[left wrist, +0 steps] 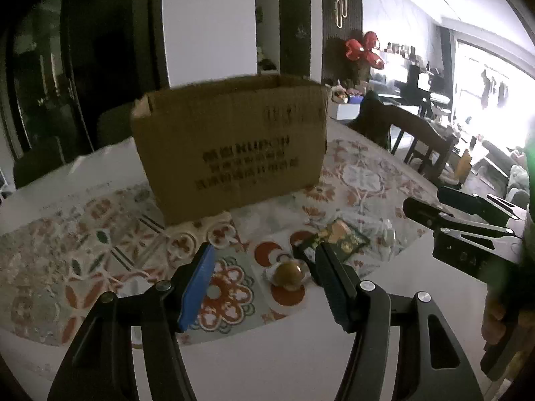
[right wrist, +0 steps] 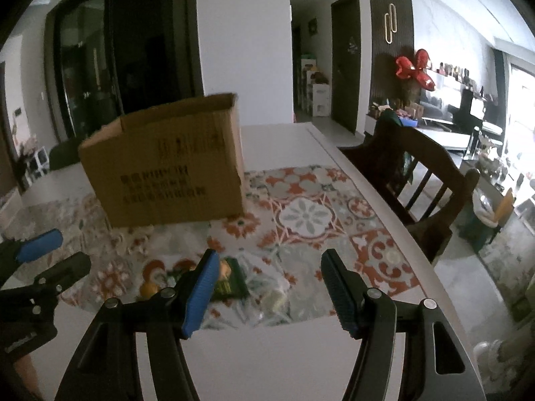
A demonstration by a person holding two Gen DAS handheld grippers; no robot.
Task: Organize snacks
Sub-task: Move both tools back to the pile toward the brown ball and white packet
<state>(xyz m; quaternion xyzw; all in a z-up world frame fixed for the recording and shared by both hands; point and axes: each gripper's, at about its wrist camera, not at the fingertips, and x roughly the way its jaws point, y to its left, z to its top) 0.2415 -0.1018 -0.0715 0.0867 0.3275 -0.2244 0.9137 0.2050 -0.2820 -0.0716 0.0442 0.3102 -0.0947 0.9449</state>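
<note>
A brown cardboard box point(left wrist: 230, 147) point(right wrist: 167, 167) stands open-topped on the patterned mat, behind the snacks. In the left wrist view a round golden snack in clear wrap point(left wrist: 289, 274) lies on the mat, close to the black finger of my left gripper point(left wrist: 264, 250). The gripper is open and its pads touch nothing. A dark green packet point(left wrist: 341, 239) point(right wrist: 234, 282) lies just beyond, partly hidden by fingers. My right gripper point(right wrist: 270, 255) point(left wrist: 424, 200) hovers open over a pale clear-wrapped snack point(right wrist: 276, 295). The left gripper point(right wrist: 73, 247) shows at the left edge of the right wrist view.
The floral mat point(right wrist: 307, 214) covers part of a white table point(right wrist: 267, 351). A dark wooden chair point(right wrist: 418, 173) stands along the table's right edge. A person's hand point(left wrist: 495, 320) holds the right gripper.
</note>
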